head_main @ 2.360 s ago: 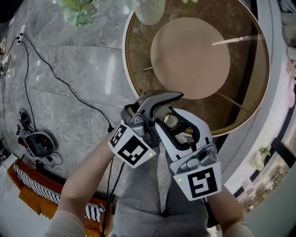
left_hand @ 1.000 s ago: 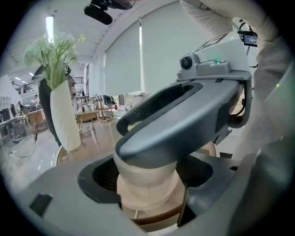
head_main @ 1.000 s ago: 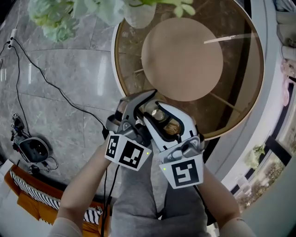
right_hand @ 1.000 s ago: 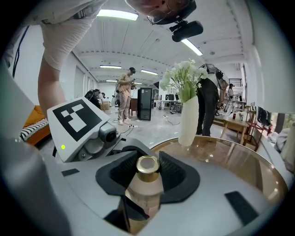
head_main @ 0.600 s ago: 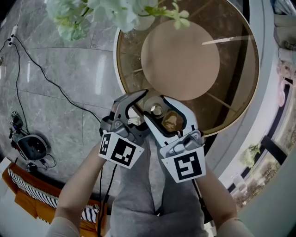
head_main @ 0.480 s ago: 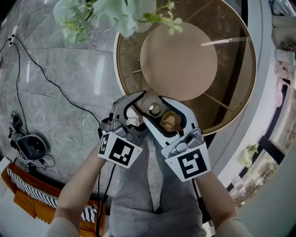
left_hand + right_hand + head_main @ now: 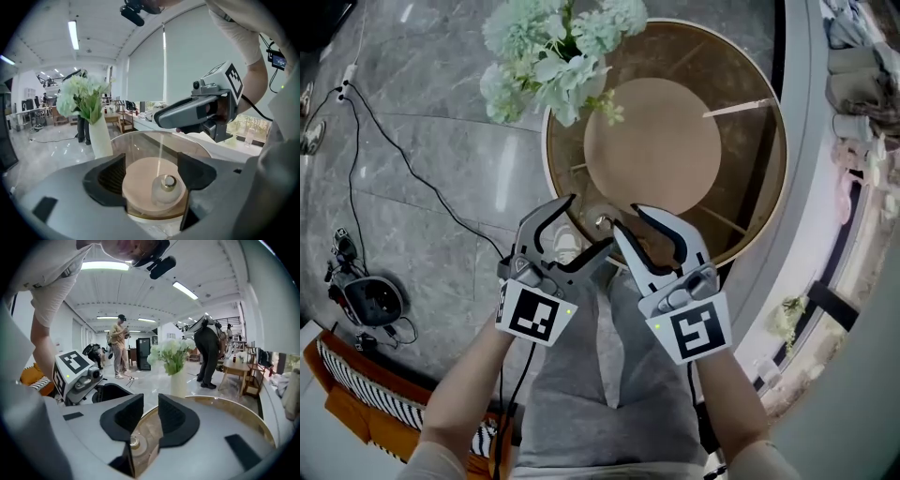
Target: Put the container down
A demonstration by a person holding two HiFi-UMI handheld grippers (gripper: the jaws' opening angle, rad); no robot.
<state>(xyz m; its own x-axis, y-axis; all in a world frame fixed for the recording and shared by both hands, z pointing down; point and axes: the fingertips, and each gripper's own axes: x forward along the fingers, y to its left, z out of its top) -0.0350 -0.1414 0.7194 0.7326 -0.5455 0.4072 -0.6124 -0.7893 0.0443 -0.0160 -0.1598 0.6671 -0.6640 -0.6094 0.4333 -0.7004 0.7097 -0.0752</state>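
container [image 7: 165,186] seen standing on the glass table [image 7: 750,187]; left gripper [image 7: 151,169] held wide and empty, right gripper [image 7: 150,405] just narrowed, nothing between its jaws.

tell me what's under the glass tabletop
Through the glass tabletop a round beige disc shows, centred under it. Whatever lies below that disc is covered by it.

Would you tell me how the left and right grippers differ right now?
The left gripper has its jaws wide apart; the right gripper has them nearly together, having just been closing. The container shows whole through the left gripper's gap, only partly under the right gripper's. Both hold nothing.
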